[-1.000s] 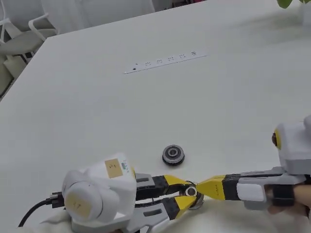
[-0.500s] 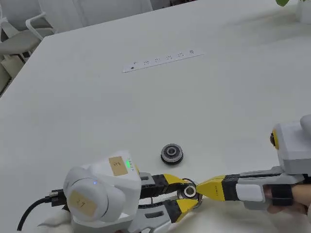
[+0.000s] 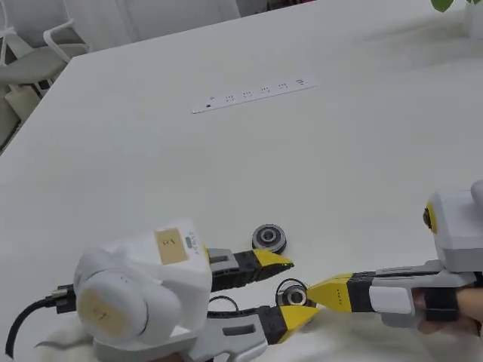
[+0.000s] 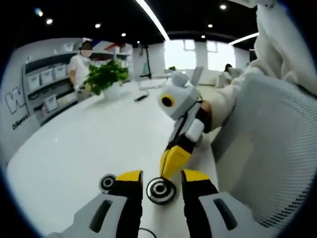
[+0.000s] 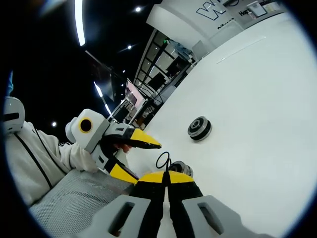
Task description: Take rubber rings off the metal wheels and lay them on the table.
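A small metal wheel (image 3: pixel 293 297) lies on the white table (image 3: pixel 151 151) between the spread jaws of my left gripper (image 3: pixel 299 289), which is open around it without holding it. My right gripper (image 3: pixel 311 292) comes in from the right, shut on a thin black rubber ring (image 3: pixel 290 285) that stands up as a loop off this wheel. In the right gripper view the ring (image 5: pixel 162 160) rises just past my pinched tips (image 5: pixel 166 177), with the wheel (image 5: pixel 182 169) behind. A second wheel (image 3: pixel 269 237), its dark ring on, lies a little farther away. In the left gripper view the near wheel (image 4: pixel 160 190) sits between the jaws.
A white power strip (image 3: pixel 253 94) lies across the far middle of the table. Chairs (image 3: pixel 30 60) stand past the far left corner and a plant (image 3: pixel 445 4) at the far right. A thin black arc (image 3: pixel 223 303) shows beside the left gripper's lower jaw.
My left gripper has opened; it was closed around the near wheel before. The rubber ring now stands up off the wheel as a loop. The right gripper has barely moved.
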